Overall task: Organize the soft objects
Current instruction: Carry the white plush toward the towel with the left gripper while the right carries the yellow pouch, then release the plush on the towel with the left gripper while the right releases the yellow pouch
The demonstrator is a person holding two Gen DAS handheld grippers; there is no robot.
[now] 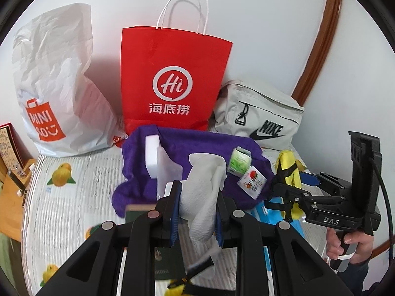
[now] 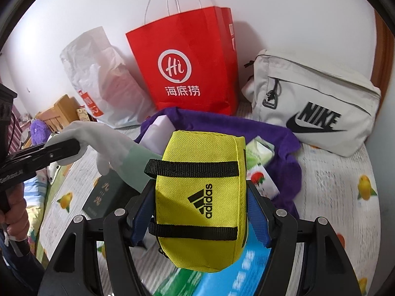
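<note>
1. The left gripper (image 1: 196, 212) had its jaws squeezed tight on a white rubber glove (image 1: 205, 192). The glove hung bunched up between the blue pads (image 1: 174, 218).
2. In the right wrist view, the same glove (image 2: 98, 140) stuck out of the left gripper (image 2: 61, 151) and hung over a dark green box (image 2: 106, 194).
3. The right gripper (image 2: 200, 212) held a yellow Adidas pouch (image 2: 200, 197) by its two sides. The pouch had two black straps across it (one high, one low).
4. In the left wrist view, that pouch (image 1: 287, 167) showed in the right gripper (image 1: 281, 192), and a hand (image 1: 342, 243) gripped the handle.
5. Both held things were up above a bed cover (image 1: 74, 197) with orange fruit printed on it.
6. A purple towel (image 1: 197, 143) lay on the cover. On it were white foam blocks (image 1: 154, 155) and two small packets, one green (image 1: 238, 160) and one with a red picture (image 1: 251, 181).
7. Behind the towel, by the white wall, stood a red Haidilao paper bag (image 1: 172, 79). A white Miniso plastic bag (image 1: 56, 91) was to its left, and a pale grey Nike bag (image 1: 259, 116) was to its right.
8. A blue and green pack (image 2: 222, 278) lay under the yellow pouch (too blurry to read).
</note>
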